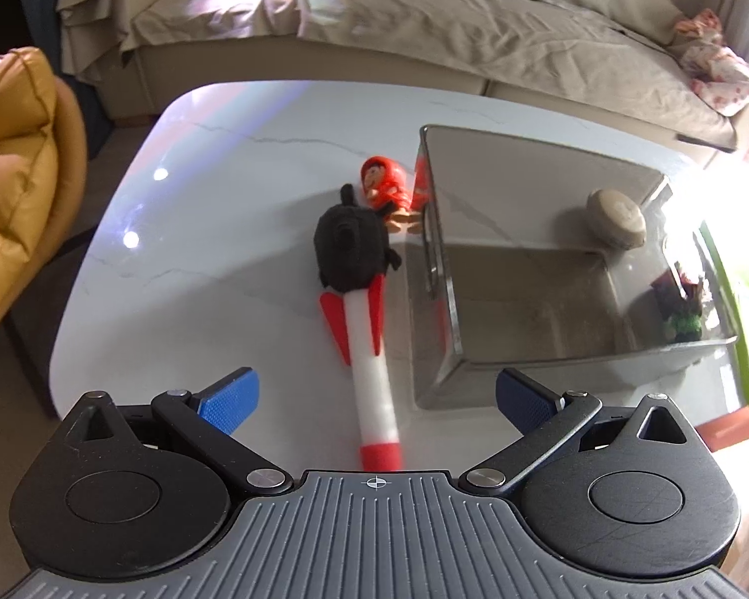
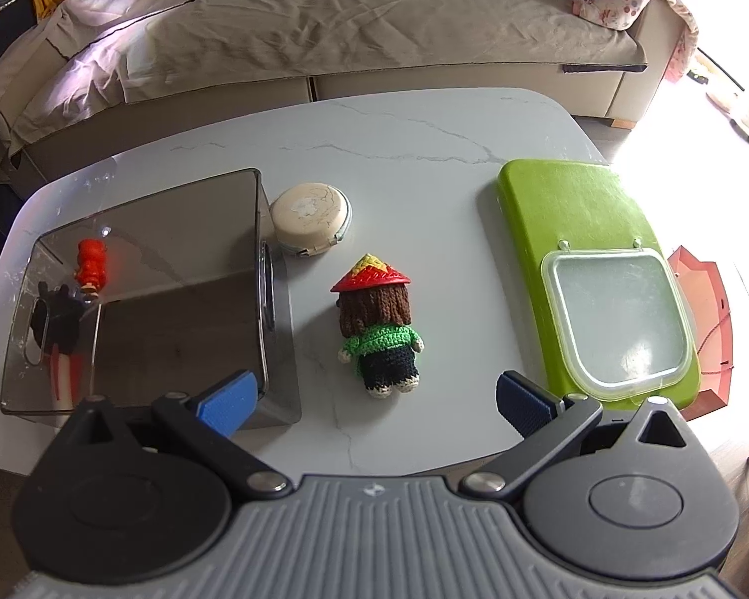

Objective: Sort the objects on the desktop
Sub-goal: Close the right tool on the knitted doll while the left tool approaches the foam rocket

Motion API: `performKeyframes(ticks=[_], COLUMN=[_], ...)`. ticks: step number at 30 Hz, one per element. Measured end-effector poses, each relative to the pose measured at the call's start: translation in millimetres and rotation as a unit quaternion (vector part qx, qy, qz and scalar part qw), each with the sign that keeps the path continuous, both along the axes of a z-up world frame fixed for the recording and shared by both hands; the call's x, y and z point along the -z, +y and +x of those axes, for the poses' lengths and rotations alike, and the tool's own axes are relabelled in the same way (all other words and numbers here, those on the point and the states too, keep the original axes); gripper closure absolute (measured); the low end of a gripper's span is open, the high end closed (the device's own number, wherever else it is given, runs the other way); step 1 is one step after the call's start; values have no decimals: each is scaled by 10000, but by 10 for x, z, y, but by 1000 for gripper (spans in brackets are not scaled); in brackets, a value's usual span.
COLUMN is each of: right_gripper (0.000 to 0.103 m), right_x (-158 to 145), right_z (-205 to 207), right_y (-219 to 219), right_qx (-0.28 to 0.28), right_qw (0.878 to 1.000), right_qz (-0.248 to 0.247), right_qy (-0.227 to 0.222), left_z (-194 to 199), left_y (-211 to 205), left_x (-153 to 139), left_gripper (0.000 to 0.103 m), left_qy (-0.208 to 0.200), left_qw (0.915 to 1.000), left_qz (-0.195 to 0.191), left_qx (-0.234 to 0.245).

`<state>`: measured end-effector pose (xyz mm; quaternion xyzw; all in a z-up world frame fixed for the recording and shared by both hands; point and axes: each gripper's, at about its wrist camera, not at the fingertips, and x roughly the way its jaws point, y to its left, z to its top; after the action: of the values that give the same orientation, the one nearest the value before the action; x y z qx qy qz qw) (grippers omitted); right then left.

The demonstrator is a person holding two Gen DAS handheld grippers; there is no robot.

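Note:
A clear smoky box [image 1: 549,289] stands on the white marble table [image 1: 214,209]. Left of it lie a red and white toy rocket [image 1: 369,374], a black plush toy [image 1: 349,244] on the rocket's far end, and a small red figurine [image 1: 387,184]. My left gripper [image 1: 377,399] is open, its fingers either side of the rocket's near end, above it. In the right wrist view a crochet doll [image 2: 377,329] with a red hat lies right of the box [image 2: 165,289], with a round beige case [image 2: 309,217] behind. My right gripper [image 2: 374,402] is open, just short of the doll.
A green lid with a clear flap [image 2: 599,274] lies at the table's right side, a red translucent piece [image 2: 709,319] beyond it. A covered sofa [image 2: 324,15] runs behind the table. A yellow leather seat [image 1: 10,189] stands left of the table.

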<state>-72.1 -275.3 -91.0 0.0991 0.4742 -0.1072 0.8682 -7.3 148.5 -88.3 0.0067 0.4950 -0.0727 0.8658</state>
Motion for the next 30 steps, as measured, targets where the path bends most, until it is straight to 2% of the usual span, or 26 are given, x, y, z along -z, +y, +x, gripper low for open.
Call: performKeyframes(ticks=[4,8,11,14,17,22,26,30], right_gripper=[0,0,0,0,0,0,0,2], right_x=[60,140,176,194,240,440,725,1055], right_z=[33,86,121,149,163,235,355,492], right_y=[-10,12,18,4,-57,-250,-507,-668], right_qx=[-19,-106,-160,-251,-338,-376,-345,-670], right_qw=[9999,9999,9996,9990,9982,9982,9980,9950], right_qz=[-25,54,169,253,328,264,447,618], right_qy=[-123,-113,-169,-282,-383,-379,-278,-400], left_z=[46,175,251,283,314,353,354,370], left_y=[72,92,-3,-178,-278,-308,-365,-396], left_x=[354,721,947,1112,1227,1337,1366,1372], left_gripper=[0,0,0,0,0,0,0,0], left_qy=[2,343,422,280,252,287,205,240], left_qw=[9993,9992,9980,9946,9927,9932,9918,9923], left_qz=[239,221,459,994,1143,1113,1242,1186], left_qx=[271,-30,-130,81,286,197,240,274])
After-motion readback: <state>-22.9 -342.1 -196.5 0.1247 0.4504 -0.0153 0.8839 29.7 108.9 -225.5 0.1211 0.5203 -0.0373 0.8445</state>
